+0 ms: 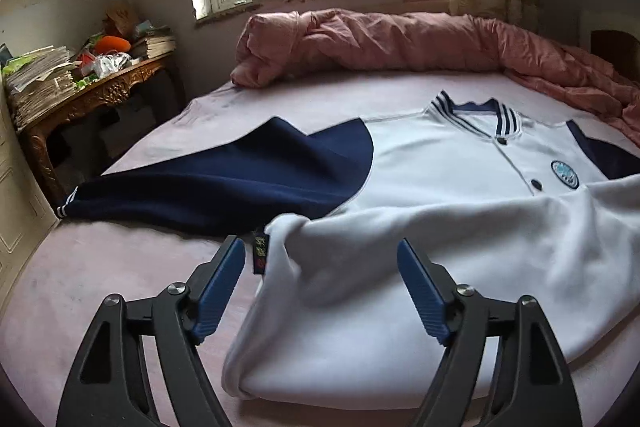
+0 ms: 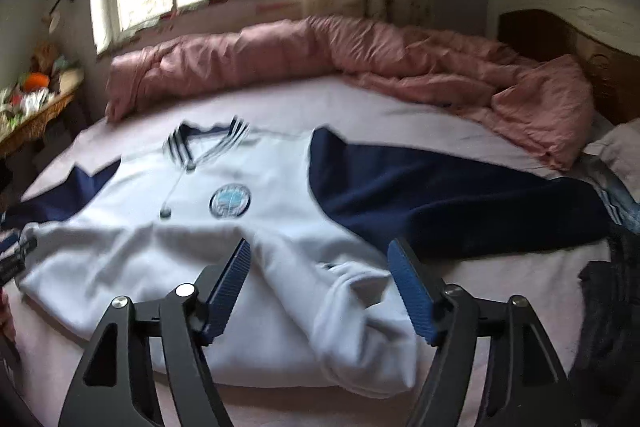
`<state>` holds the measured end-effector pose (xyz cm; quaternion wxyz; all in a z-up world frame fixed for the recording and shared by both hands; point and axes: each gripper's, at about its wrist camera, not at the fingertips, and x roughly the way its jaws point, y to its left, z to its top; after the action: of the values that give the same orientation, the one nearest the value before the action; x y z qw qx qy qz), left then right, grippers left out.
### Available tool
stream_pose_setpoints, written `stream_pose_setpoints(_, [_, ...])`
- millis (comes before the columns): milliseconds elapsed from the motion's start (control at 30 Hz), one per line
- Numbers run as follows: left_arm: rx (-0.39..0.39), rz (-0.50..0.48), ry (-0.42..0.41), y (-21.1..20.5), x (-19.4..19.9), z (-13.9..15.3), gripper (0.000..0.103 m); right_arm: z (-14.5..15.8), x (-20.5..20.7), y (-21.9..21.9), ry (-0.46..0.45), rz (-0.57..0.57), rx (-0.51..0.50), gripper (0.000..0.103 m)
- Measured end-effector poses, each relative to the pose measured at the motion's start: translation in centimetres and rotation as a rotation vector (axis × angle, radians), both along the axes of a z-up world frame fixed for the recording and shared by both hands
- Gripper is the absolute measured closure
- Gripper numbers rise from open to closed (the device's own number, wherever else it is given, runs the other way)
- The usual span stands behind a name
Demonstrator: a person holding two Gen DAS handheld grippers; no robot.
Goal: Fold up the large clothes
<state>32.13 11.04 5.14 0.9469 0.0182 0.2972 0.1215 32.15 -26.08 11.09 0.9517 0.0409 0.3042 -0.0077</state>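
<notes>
A white jacket [image 1: 440, 163] with navy sleeves, a striped collar and a round chest badge lies front-up on the bed, its lower hem folded up over the body. The left navy sleeve [image 1: 224, 179] stretches out flat to the left. My left gripper [image 1: 320, 247] hovers open above the folded hem's left corner, nothing pressed between its blue pads. In the right wrist view the jacket [image 2: 224, 179] and its right navy sleeve [image 2: 460, 195] spread across the sheet. My right gripper [image 2: 318, 247] is open over the hem's right corner, pads apart from the cloth.
A rumpled pink duvet [image 1: 400, 43] runs along the far side of the bed under the window. A carved wooden table [image 1: 100, 95] piled with papers stands at the left. Dark clothing [image 2: 608, 307] lies at the right bed edge, near a wooden headboard [image 2: 560, 39].
</notes>
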Motion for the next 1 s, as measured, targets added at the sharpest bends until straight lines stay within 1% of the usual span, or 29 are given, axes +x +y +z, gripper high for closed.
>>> stream_pose_setpoints(33, [-0.010,-0.009,-0.008,0.0,-0.1,0.2,0.024,0.2,-0.3,-0.3,0.000,0.013,0.018,0.029])
stream_pose_setpoints(67, [-0.014,-0.016,-0.013,0.0,-0.2,0.3,0.023,0.4,-0.4,-0.4,0.017,0.057,0.045,0.029])
stream_pose_setpoints(100, [-0.012,-0.019,-0.016,0.0,-0.3,0.4,0.019,0.4,-0.4,-0.3,0.052,0.130,0.066,0.029])
stream_pose_setpoints(133, [-0.005,-0.015,-0.011,0.0,-0.2,0.4,0.015,0.2,-0.5,0.0,0.082,0.187,0.067,0.030])
stream_pose_setpoints(167, [-0.001,-0.009,-0.001,0.1,0.0,0.3,0.014,0.0,-0.6,0.4,0.113,0.213,0.034,0.030])
stream_pose_setpoints(233, [-0.012,-0.001,0.042,0.6,0.6,-0.6,0.011,-0.5,-0.4,0.6,0.140,0.130,-0.067,0.029])
stream_pose_setpoints(267, [-0.024,-0.001,0.073,0.9,0.9,-1.1,0.011,-0.8,-0.1,0.4,0.154,0.102,-0.082,0.029])
stream_pose_setpoints(300, [-0.037,0.004,0.103,1.3,1.3,-1.8,0.011,-1.4,0.4,0.0,0.189,0.098,-0.062,0.030])
stream_pose_setpoints(333, [-0.051,0.010,0.126,1.7,1.8,-2.5,0.015,-1.9,0.7,-0.3,0.217,0.103,-0.044,0.033])
stream_pose_setpoints(367, [-0.060,0.008,0.131,2.0,2.0,-3.0,0.025,-2.4,1.0,-0.6,0.244,0.105,-0.037,0.053])
stream_pose_setpoints(400, [-0.074,-0.006,0.143,2.3,2.3,-3.5,0.064,-2.7,1.2,-0.8,0.263,0.098,-0.033,0.084])
stream_pose_setpoints(433, [-0.094,-0.021,0.157,2.4,2.4,-3.7,0.101,-2.7,1.3,-1.2,0.254,0.085,-0.025,0.085])
stream_pose_setpoints(467, [-0.093,-0.009,0.150,2.7,2.4,-3.7,0.100,-2.4,1.2,-1.5,0.212,0.067,-0.017,0.086])
stream_pose_setpoints(500, [-0.072,0.009,0.123,2.8,2.2,-3.5,0.100,-2.2,1.3,-1.8,0.173,0.058,-0.011,0.086])
stream_pose_setpoints(533, [-0.066,0.016,0.115,2.9,2.1,-3.4,0.100,-2.2,1.5,-2.1,0.133,0.040,-0.009,0.086])
stream_pose_setpoints(600, [-0.084,0.018,0.119,3.3,2.4,-3.7,0.100,-3.1,2.6,-2.6,0.103,0.006,-0.004,0.087])
stream_pose_setpoints(667, [-0.109,0.027,0.164,3.8,3.2,-4.7,0.100,-4.9,4.6,-3.3,0.134,-0.009,0.010,0.087])
stream_pose_setpoints(733, [-0.123,0.035,0.171,4.0,3.3,-4.8,0.100,-6.9,6.4,-4.5,0.183,-0.044,0.050,0.087])
stream_pose_setpoints(800, [-0.124,0.043,0.174,4.1,3.3,-4.8,0.100,-8.5,7.4,-6.3,0.213,-0.101,0.082,0.086])
stream_pose_setpoints(833, [-0.122,0.045,0.179,4.0,3.4,-4.9,0.100,-8.7,7.6,-6.9,0.218,-0.139,0.073,0.086])
stream_pose_setpoints(867, [-0.117,0.047,0.182,4.0,3.5,-4.9,0.100,-8.5,7.4,-7.8,0.203,-0.147,0.114,0.080])
stream_pose_setpoints(933, [-0.099,0.053,0.181,3.8,3.4,-4.9,0.099,-8.2,6.7,-9.0,0.182,-0.140,0.206,0.080])
stream_pose_setpoints(1000, [-0.078,0.056,0.180,3.6,3.4,-4.9,0.099,-7.9,6.5,-9.3,0.169,-0.142,0.210,0.080])
